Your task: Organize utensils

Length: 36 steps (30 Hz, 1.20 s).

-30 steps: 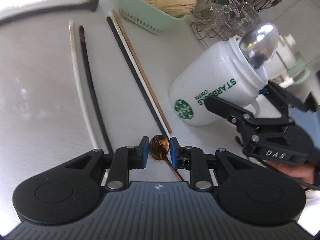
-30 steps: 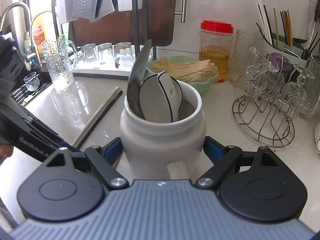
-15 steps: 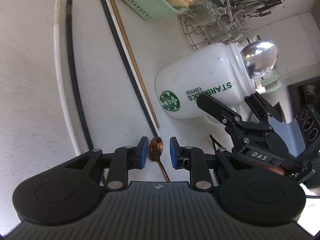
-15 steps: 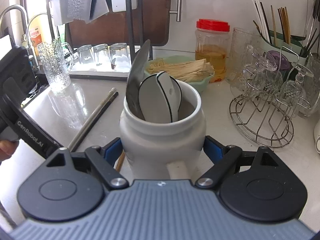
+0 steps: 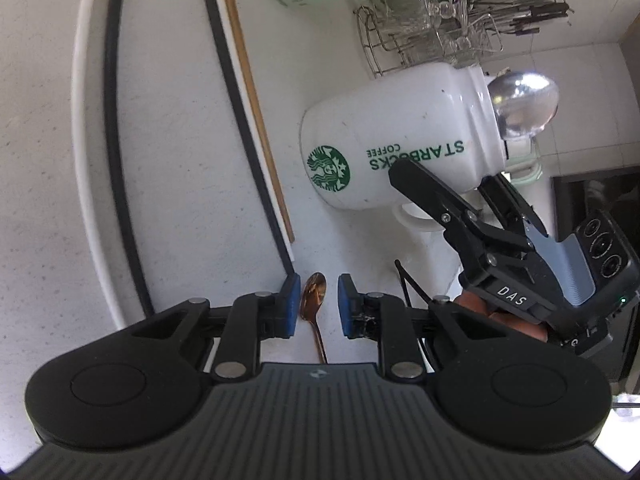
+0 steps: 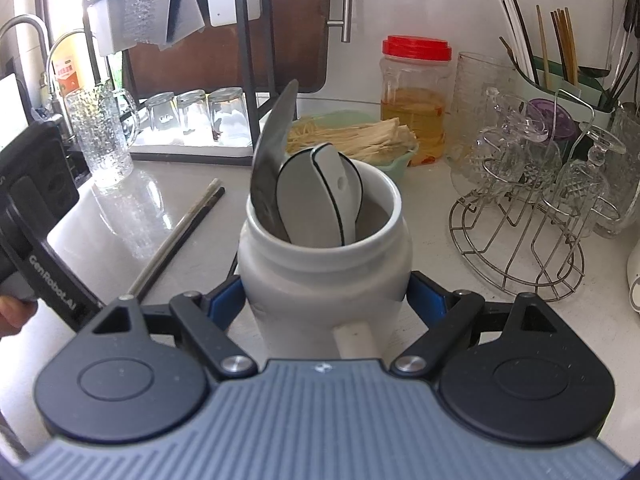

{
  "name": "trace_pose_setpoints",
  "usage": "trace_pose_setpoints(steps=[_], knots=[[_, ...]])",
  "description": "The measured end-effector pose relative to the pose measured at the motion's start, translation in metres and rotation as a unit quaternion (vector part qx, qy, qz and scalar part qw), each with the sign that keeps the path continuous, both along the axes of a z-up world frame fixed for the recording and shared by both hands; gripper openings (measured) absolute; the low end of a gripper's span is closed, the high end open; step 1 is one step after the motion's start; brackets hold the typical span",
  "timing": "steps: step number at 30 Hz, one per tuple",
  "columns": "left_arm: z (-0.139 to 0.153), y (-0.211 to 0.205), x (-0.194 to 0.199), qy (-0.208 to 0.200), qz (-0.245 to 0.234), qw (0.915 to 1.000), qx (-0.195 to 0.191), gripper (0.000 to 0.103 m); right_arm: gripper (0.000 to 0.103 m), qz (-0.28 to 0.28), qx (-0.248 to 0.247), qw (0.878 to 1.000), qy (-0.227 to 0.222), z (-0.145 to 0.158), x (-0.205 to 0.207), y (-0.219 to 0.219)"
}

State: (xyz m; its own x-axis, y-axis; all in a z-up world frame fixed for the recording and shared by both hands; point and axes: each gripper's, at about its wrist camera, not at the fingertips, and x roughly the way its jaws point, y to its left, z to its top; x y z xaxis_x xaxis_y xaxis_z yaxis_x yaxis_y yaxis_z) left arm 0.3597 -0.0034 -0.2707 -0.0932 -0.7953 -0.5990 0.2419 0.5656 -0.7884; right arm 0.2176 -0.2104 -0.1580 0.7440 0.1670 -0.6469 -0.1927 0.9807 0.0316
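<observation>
The left gripper (image 5: 318, 306), black with blue pads, points steeply down at the counter; its jaws have just been closing, and the small copper-coloured spoon (image 5: 313, 298) lies between the pads, which do not press it. At 3 o'clock of it in the left wrist view sits the right gripper (image 5: 448, 190), its jaws clamped on the sides of the white ceramic mug (image 6: 326, 276). Fingertips of a hand (image 6: 14, 314) show at 9 o'clock in the right wrist view.

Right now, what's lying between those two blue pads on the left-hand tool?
A small copper spoon lies on the counter between the left gripper pads, its bowl in the gap, touching neither pad. The left wrist view shows it.
</observation>
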Motion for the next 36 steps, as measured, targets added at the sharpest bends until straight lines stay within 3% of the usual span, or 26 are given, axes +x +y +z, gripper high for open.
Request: trace_pose_setpoints(steps=[7, 14, 17, 26, 31, 36], knots=[[0.016, -0.025, -0.008, -0.047, -0.03, 0.9961, 0.068, 0.007, 0.089, -0.001, 0.001, 1.0, -0.002, 0.0, 0.001, -0.001], [0.027, -0.045, -0.025, -0.077, -0.048, 0.9898, 0.11, 0.002, 0.089, 0.0, 0.001, 1.0, -0.002, 0.0, 0.001, -0.001], [0.033, -0.046, -0.032, -0.099, -0.041, 0.9862, 0.126, 0.002, 0.089, 0.0, 0.001, 1.0, -0.002, 0.0, 0.001, -0.001], [0.04, -0.025, -0.047, -0.091, 0.006, 0.9896, 0.111, 0.0, 0.089, -0.001, 0.003, 1.0, -0.004, 0.0, 0.0, -0.001], [0.048, -0.002, -0.053, -0.111, 0.043, 0.9852, 0.123, 0.0, 0.089, -0.001, 0.001, 1.0, -0.002, 0.0, 0.0, -0.001], [0.068, 0.024, -0.063, -0.148, 0.084, 0.9736, 0.152, 0.0, 0.089, 0.0, -0.001, 1.0, 0.0, 0.0, 0.001, 0.0]])
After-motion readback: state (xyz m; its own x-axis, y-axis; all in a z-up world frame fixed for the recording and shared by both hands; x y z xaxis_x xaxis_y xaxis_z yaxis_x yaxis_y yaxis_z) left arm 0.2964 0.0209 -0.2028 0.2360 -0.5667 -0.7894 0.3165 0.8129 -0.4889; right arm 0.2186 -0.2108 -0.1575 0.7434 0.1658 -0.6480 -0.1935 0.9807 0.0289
